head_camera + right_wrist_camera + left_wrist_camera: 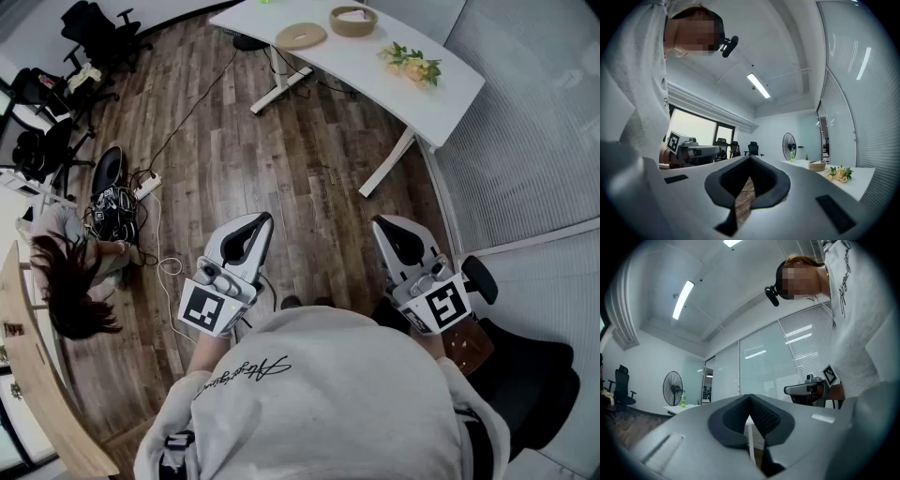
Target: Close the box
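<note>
- At the far side of the wooden floor [281, 159] stands one white table [441, 89]. The round box [353, 20] sits on it with its top open, well apart from both grippers.
- Just beside the box, to its left in the head view, lies one flat round lid [301, 36], which does not touch it. I judge that the lid belongs to this box and lies there ready to be put on.
- One bunch of flowers [412, 64] lies on the same table, nearer to the person and apart from the box.
- The left gripper [261, 223] is held close to the person's body. Its jaws are pressed together and nothing is between them.
- The right gripper [382, 225] is held in the same way, with its jaws together and empty.
- Both grippers point forward over the floor, toward the table. I think this is only a carrying posture, because the box is too far away to reach. The closing is not yet begun.
- One other person [70, 281] crouches on the floor at the left, near some cables.
- The count is two grippers, one box, one lid, one table and one bunch of flowers.
</note>
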Demonstrator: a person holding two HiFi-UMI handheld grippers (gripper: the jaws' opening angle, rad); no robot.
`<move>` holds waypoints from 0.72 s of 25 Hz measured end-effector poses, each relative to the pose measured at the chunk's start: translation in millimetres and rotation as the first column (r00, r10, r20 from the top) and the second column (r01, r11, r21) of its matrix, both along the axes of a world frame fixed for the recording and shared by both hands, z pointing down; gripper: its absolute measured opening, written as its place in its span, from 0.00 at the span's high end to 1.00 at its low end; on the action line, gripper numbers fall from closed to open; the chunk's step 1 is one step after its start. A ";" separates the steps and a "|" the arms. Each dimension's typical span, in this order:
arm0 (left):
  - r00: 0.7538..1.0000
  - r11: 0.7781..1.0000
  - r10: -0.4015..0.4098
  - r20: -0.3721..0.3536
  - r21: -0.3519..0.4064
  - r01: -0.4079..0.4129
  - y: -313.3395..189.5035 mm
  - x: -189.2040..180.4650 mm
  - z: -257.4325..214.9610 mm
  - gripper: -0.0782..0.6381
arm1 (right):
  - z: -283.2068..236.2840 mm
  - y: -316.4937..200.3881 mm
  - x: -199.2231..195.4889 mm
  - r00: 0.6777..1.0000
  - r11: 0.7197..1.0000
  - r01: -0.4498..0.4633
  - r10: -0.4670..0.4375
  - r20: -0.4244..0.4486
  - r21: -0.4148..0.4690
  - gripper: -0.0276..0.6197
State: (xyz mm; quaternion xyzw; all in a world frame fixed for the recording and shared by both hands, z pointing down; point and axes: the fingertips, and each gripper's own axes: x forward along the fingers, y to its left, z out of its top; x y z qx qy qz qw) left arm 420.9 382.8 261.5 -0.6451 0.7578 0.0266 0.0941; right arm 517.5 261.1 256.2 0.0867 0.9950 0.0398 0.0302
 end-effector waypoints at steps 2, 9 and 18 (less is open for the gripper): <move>1.000 1.000 0.001 0.011 0.004 -0.001 0.6 -2.3 -0.1 0.89 | -0.3 0.4 -2.2 1.000 1.000 0.001 -0.001 0.001 0.001 0.95; 1.000 1.000 -0.006 -0.002 0.012 0.006 5.7 -6.3 -0.7 0.89 | 3.6 2.5 -2.3 1.000 1.000 -0.006 0.006 -0.016 0.015 0.95; 1.000 1.000 -0.024 -0.015 0.001 0.024 10.3 -6.8 0.2 0.89 | 10.1 9.0 -2.9 0.999 0.997 0.000 0.004 -0.040 0.082 0.95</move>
